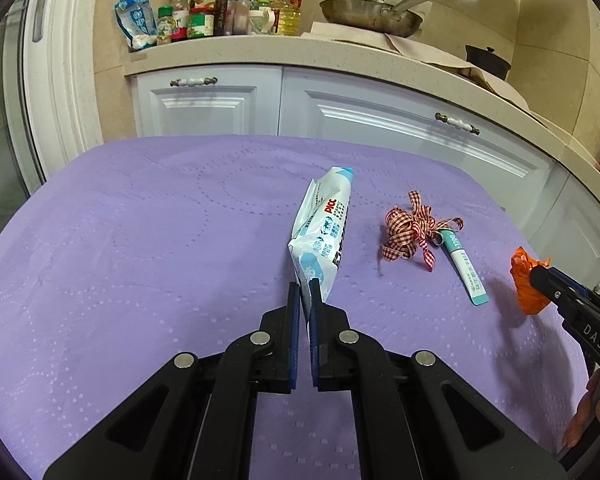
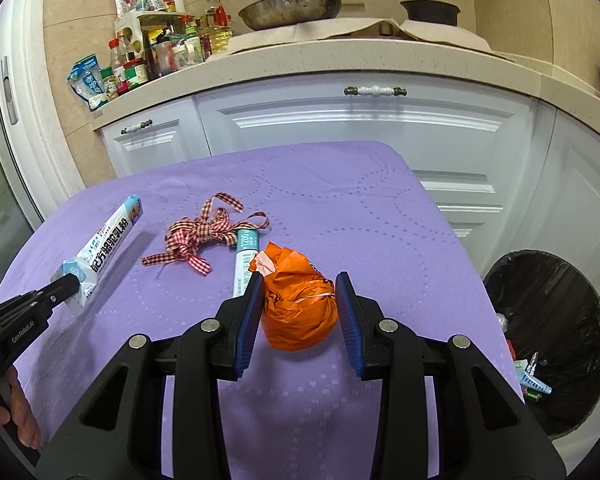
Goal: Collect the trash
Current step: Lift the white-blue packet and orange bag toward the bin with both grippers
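My left gripper is shut on the near end of a white and blue packet, holding it above the purple table cloth; the packet shows in the right wrist view too. My right gripper has its jaws on both sides of an orange crumpled plastic bag, pads touching it, and it appears in the left wrist view. A red checked ribbon and a teal and white stick sachet lie on the cloth between the grippers.
A black-lined trash bin with several scraps inside stands on the floor right of the table. White kitchen cabinets and a counter with bottles, a pan and a pot stand behind the table.
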